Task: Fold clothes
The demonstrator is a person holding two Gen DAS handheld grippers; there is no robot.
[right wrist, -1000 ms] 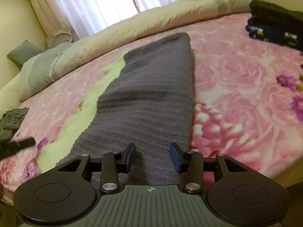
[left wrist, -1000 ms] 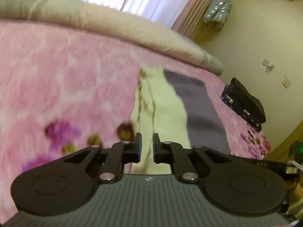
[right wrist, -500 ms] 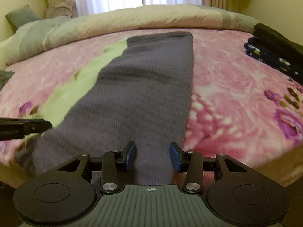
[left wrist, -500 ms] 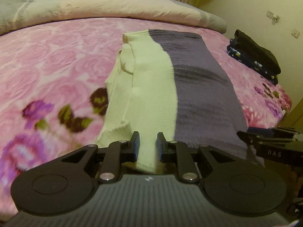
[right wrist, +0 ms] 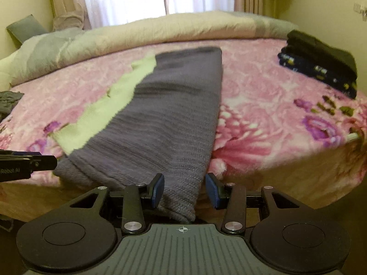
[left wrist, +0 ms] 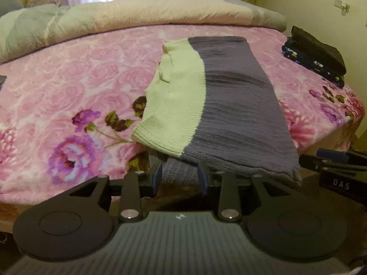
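Observation:
A knit sweater (left wrist: 231,105), purple with a pale green part (left wrist: 179,105), lies folded in a long strip on the pink floral bed (left wrist: 68,73). Its near end hangs over the bed's front edge. My left gripper (left wrist: 179,178) is at that end with its jaws opening; purple knit shows between the fingers, and the pads do not press on it. My right gripper (right wrist: 185,191) stands open around the sweater's (right wrist: 174,119) right near corner, with a gap beside the right pad. Each gripper's tip shows in the other's view: the right gripper (left wrist: 332,167), the left gripper (right wrist: 27,162).
A stack of folded dark clothes (left wrist: 316,57) (right wrist: 321,66) sits at the bed's right side. A rolled beige and grey duvet (left wrist: 137,16) runs along the far side. A crumpled grey garment (right wrist: 9,100) lies at the left. The bed's front edge is just under both grippers.
Both grippers have drawn back from over the sweater to the bed's near edge. The left jaws have gone from nearly shut to well apart. The right jaws keep the same gap.

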